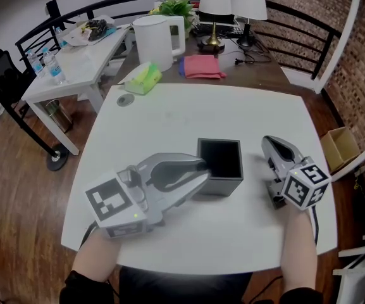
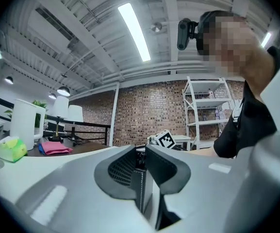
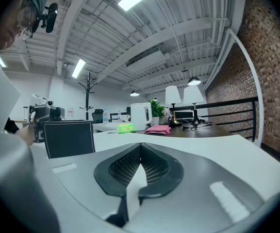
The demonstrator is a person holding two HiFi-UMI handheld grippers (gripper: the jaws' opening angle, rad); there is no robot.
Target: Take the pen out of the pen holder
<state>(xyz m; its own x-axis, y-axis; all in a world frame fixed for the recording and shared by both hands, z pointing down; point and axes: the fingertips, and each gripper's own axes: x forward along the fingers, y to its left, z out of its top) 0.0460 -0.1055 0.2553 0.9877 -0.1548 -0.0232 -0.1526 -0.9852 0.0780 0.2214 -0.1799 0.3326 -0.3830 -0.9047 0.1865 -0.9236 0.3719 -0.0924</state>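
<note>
On the white table [image 1: 233,109], the left gripper [image 1: 200,171] is clamped on the black pen holder's [image 1: 219,186] left wall, while the right gripper [image 1: 269,143] rests just beside it, jaws together and empty. I can see no pen in its dark inside, and a pull on that wall could tip the holder over

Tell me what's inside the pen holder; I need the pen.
No pen shows in the dark pen holder. The left gripper covers its left wall; bottom is shadowed.
</note>
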